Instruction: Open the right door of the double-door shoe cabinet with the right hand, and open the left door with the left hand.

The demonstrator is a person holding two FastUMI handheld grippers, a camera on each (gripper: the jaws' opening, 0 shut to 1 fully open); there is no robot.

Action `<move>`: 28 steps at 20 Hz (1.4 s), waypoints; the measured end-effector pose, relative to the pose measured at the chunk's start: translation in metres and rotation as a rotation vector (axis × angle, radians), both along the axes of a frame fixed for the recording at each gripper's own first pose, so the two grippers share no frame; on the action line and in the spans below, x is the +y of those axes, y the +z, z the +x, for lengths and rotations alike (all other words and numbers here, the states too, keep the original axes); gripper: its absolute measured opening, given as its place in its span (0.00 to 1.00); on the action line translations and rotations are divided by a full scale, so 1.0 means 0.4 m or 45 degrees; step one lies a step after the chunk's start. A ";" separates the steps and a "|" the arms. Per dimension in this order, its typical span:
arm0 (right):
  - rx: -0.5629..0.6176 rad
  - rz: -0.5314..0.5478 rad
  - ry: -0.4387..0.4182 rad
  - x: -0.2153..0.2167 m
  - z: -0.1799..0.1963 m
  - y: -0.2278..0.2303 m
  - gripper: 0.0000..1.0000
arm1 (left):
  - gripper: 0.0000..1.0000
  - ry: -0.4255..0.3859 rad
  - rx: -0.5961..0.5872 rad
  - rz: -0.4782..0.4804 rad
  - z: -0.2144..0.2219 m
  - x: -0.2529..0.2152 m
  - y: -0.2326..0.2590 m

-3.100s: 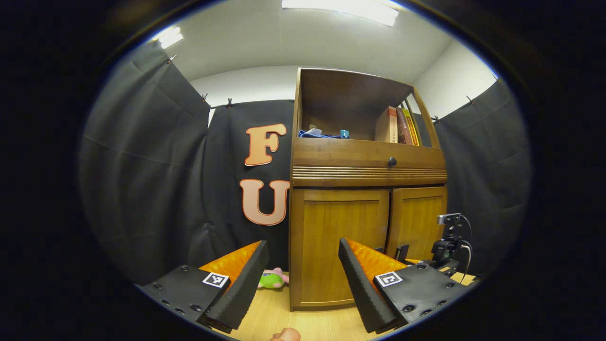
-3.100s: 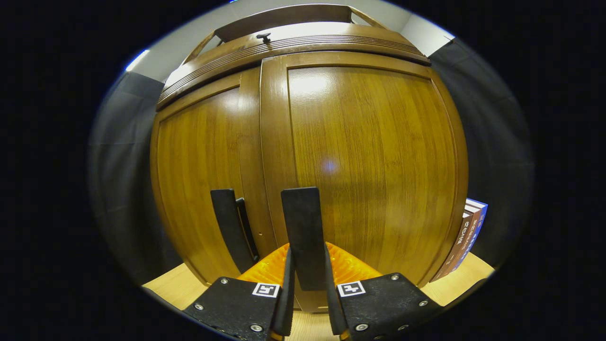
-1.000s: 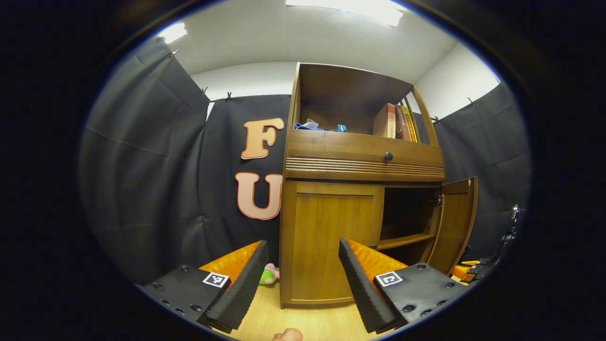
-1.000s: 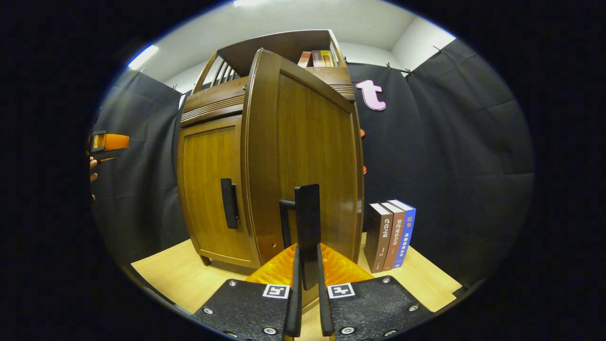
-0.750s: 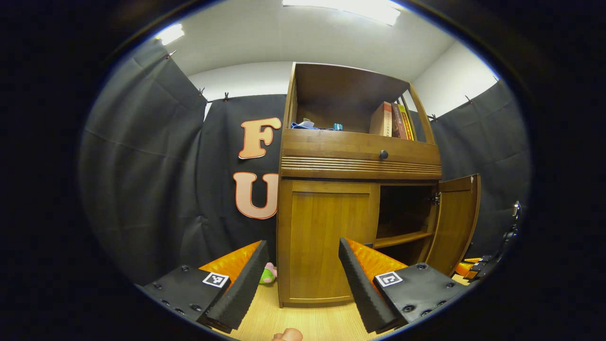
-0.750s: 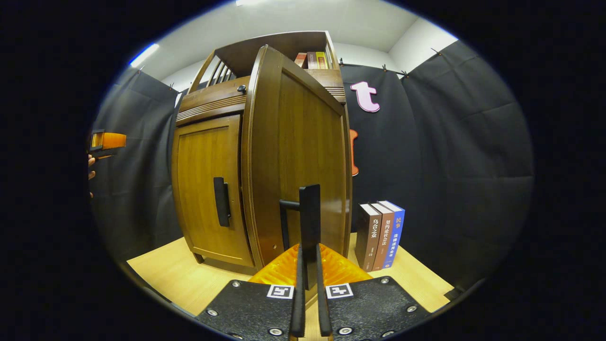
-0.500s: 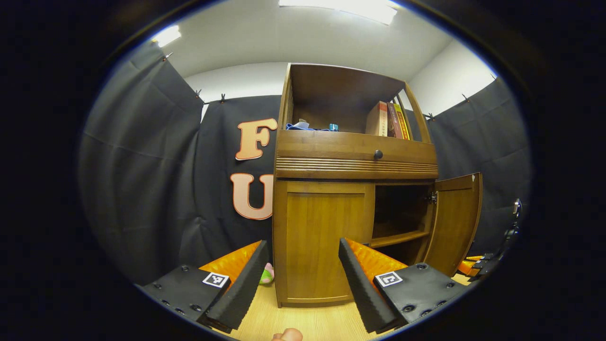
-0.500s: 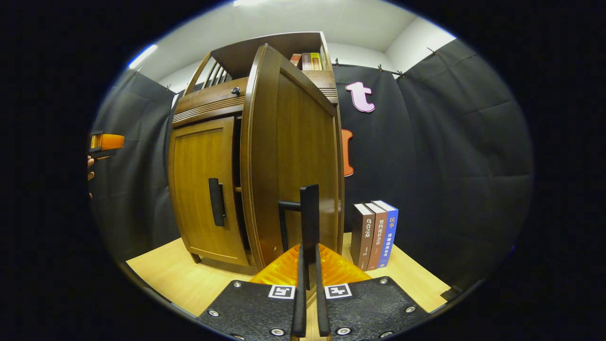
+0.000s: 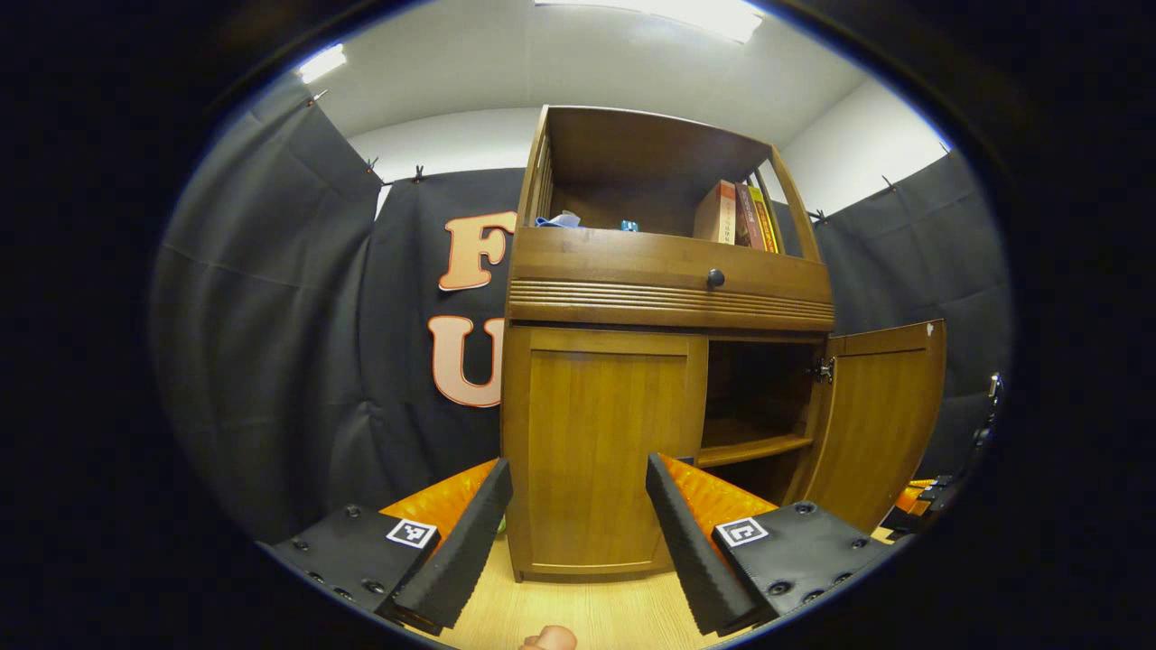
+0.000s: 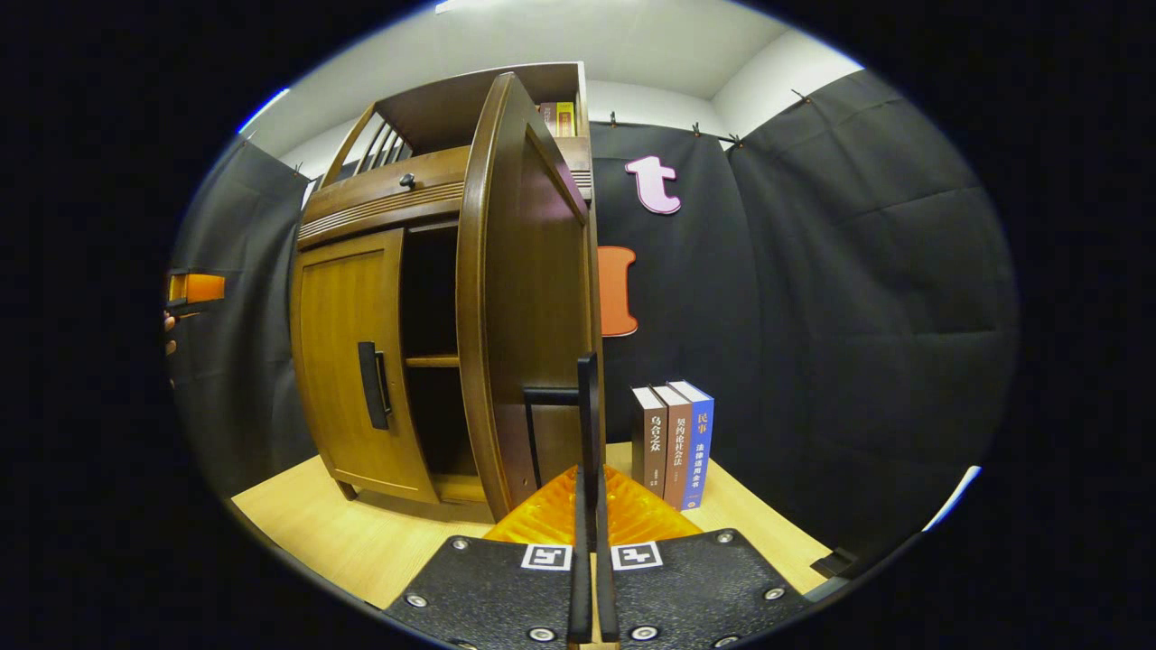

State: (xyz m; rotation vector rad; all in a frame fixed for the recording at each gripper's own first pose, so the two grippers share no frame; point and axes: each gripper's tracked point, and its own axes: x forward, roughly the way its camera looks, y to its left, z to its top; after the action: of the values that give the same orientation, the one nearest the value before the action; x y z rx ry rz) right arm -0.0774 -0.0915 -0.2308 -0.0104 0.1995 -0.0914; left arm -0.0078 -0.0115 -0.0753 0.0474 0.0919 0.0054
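The wooden shoe cabinet (image 9: 668,280) stands ahead in the left gripper view. Its left door (image 9: 605,451) is closed, and my left gripper (image 9: 578,469) hangs open in front of that door, short of it. The right door (image 9: 880,415) stands swung out, showing a dark inside with a shelf (image 9: 745,447). In the right gripper view the right door (image 10: 519,298) appears nearly edge-on, and my right gripper (image 10: 590,384) is shut on its black handle (image 10: 546,394). The left door's handle (image 10: 370,384) is free. The left gripper (image 10: 194,287) and a hand show far left.
Three books (image 10: 673,442) stand upright on the light wooden floor (image 10: 361,533) right of the cabinet, behind the open door. More books (image 9: 736,215) and blue items (image 9: 578,221) sit on the cabinet's top shelf. A drawer with a round knob (image 9: 714,277) runs above the doors.
The right door has swung wider open with my right gripper on its handle. The left gripper, still open, has drifted slightly nearer the cabinet; the left door stays closed.
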 end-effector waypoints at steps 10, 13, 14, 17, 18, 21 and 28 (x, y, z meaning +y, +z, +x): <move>0.007 0.024 0.025 -0.105 0.002 0.005 0.12 | 0.95 -0.096 0.019 0.025 0.106 -0.117 -0.105; 0.008 0.049 0.032 -0.144 -0.001 0.006 0.13 | 0.95 -0.114 0.025 0.026 0.139 -0.163 -0.136; 0.003 0.053 0.029 -0.159 -0.006 0.009 0.04 | 0.95 -0.120 0.029 0.025 0.148 -0.180 -0.148; -0.014 0.052 -0.004 -0.226 -0.029 0.018 0.05 | 0.95 -0.135 0.041 0.023 0.182 -0.225 -0.186; -0.018 0.079 -0.003 -0.238 -0.037 0.021 0.03 | 0.95 -0.139 0.047 0.018 0.185 -0.239 -0.202; -0.027 0.062 -0.090 -0.323 -0.052 0.016 0.04 | 0.95 -0.142 0.056 0.019 0.227 -0.276 -0.248; -0.046 0.033 -0.234 -0.447 -0.064 0.005 0.40 | 0.95 -0.138 0.105 -0.024 0.310 -0.315 -0.337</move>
State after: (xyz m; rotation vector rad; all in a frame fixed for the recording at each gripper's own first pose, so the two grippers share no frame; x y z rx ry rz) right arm -0.1032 -0.2703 -0.2290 0.0357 0.1652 -0.2716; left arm 0.1163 -0.1376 -0.2102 0.0335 0.1720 -0.1061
